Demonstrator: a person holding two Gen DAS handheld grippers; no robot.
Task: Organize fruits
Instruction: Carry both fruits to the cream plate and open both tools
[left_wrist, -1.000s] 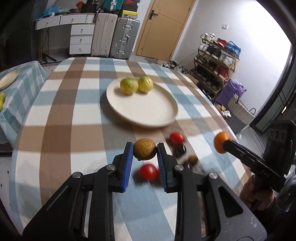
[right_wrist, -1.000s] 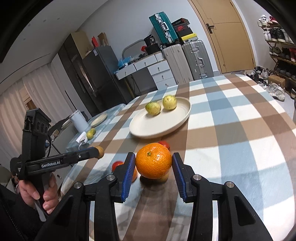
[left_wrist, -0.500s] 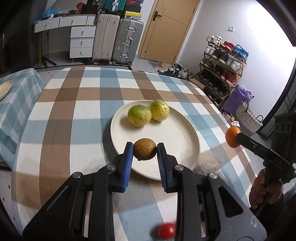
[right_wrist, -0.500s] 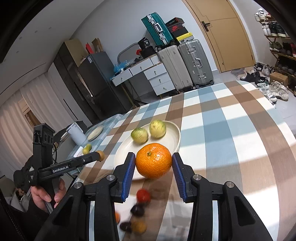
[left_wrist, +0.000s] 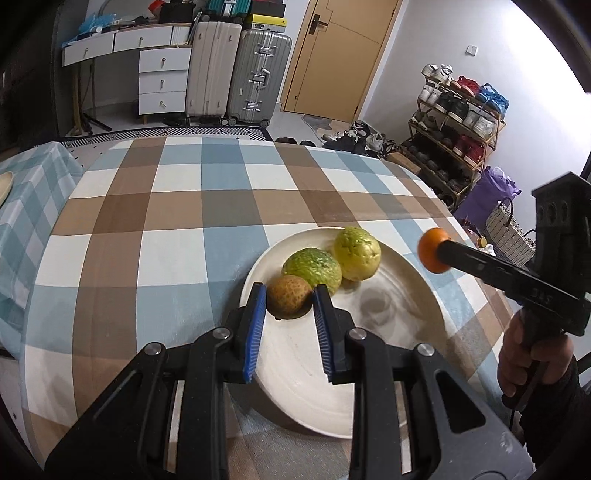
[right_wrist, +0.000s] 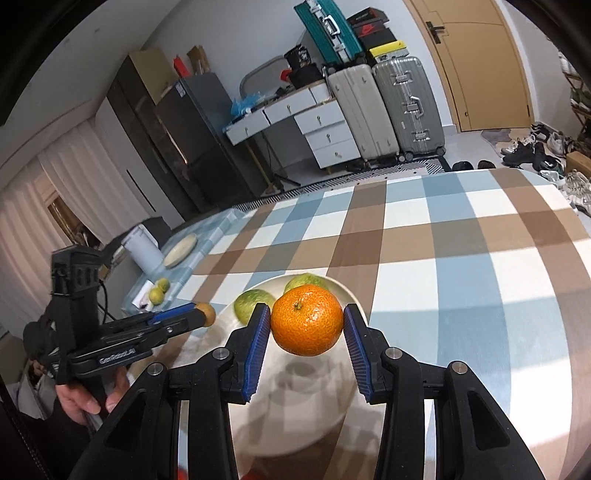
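Observation:
My left gripper (left_wrist: 289, 301) is shut on a small brown fruit (left_wrist: 289, 298) and holds it low over the left part of the cream plate (left_wrist: 369, 369). Two green-yellow fruits (left_wrist: 313, 268) (left_wrist: 357, 253) lie on the plate just beyond it. My right gripper (right_wrist: 306, 321) is shut on an orange (right_wrist: 306, 319) and holds it above the plate (right_wrist: 295, 424). The orange also shows in the left wrist view (left_wrist: 433, 250), above the plate's right rim. The left gripper shows in the right wrist view (right_wrist: 201, 314) at the plate's left edge.
The plate lies on a checked tablecloth (left_wrist: 177, 221). A side table (right_wrist: 173, 273) to the left holds a small plate, a white cup and two green fruits (right_wrist: 159, 291). Something red shows at the bottom edge (right_wrist: 255, 474) of the right wrist view. Suitcases and a shoe rack stand beyond.
Both grippers moved forward from the loose fruits at the table's near edge to over the plate. The left gripper lowered the brown fruit close to the plate beside the green fruits.

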